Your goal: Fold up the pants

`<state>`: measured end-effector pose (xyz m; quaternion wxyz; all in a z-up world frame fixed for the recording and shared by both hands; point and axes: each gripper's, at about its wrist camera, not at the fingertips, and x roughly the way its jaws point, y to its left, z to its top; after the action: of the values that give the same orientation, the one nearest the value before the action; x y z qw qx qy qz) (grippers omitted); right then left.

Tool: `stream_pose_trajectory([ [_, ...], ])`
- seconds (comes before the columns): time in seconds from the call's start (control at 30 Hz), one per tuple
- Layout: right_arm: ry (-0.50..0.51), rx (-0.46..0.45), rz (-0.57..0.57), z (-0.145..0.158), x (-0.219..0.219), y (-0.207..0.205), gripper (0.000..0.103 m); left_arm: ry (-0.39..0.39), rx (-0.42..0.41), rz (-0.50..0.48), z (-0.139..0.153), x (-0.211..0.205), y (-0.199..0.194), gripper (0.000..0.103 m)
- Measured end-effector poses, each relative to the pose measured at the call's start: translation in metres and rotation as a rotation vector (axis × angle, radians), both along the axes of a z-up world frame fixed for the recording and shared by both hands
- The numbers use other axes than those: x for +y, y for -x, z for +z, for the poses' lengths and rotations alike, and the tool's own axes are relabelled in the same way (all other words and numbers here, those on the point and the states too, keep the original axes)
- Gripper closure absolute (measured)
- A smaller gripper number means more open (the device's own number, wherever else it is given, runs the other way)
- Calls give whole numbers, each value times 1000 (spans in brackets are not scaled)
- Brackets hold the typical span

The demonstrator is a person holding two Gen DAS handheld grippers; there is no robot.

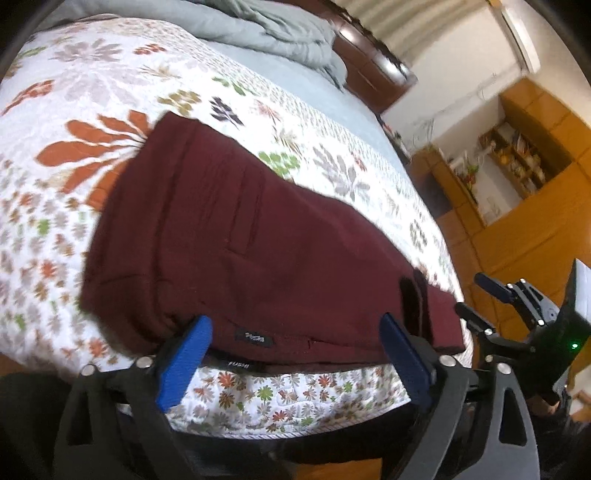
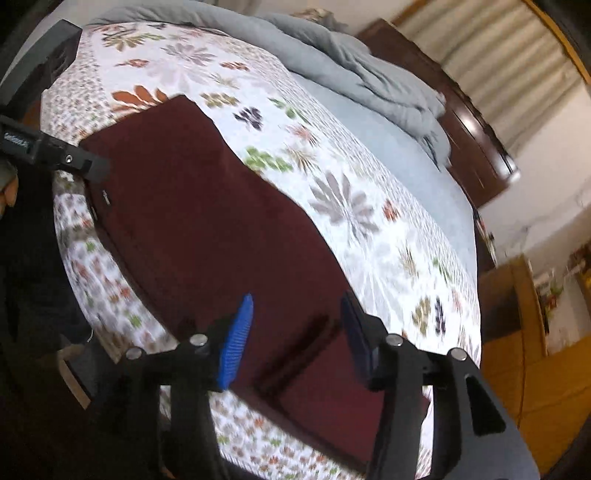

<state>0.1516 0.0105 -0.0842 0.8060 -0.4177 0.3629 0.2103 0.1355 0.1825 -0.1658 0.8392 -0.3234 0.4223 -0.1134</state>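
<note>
Maroon pants (image 1: 236,240) lie folded in a compact stack on the flowered bedspread (image 1: 92,74), waistband and a black label toward me. My left gripper (image 1: 295,325) is open at the stack's near edge, blue fingers (image 1: 184,363) apart and holding nothing. My right gripper (image 1: 476,295) shows at the right of that view. In the right wrist view the pants (image 2: 207,229) fill the middle. My right gripper (image 2: 299,306) is open above their near end, empty. The left gripper's body (image 2: 51,155) shows at the left edge.
A crumpled grey blanket (image 1: 266,26) lies at the far end of the bed by a dark wooden headboard (image 1: 373,62). Orange-brown cabinets and shelves (image 1: 517,177) stand to the right. The bed's near edge (image 1: 280,410) is just below the pants.
</note>
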Motion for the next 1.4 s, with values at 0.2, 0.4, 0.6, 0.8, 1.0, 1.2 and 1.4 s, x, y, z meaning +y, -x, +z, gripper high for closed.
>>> stream_pose_trajectory([
  [0.2,7,13,77,9,30,-14,47,60,15,107,-1,25,15,9],
  [0.4,-102,235,139,2,52,-51,31,193,60,260,-13,45,31,7],
  [0.6,-294,644,267,3,78,-123,24,358,68,400,-28,67,41,6],
  [0.8,-190,780,347,-19,133,-171,17,572,138,502,-61,89,41,5],
  [1.0,-163,955,359,-34,182,-213,17,613,161,521,-75,89,29,4],
  [1.2,-115,1055,452,-54,220,-224,17,537,196,499,-79,75,5,4],
  [1.4,-40,1124,477,-89,256,-231,17,513,183,512,-84,76,-5,8],
])
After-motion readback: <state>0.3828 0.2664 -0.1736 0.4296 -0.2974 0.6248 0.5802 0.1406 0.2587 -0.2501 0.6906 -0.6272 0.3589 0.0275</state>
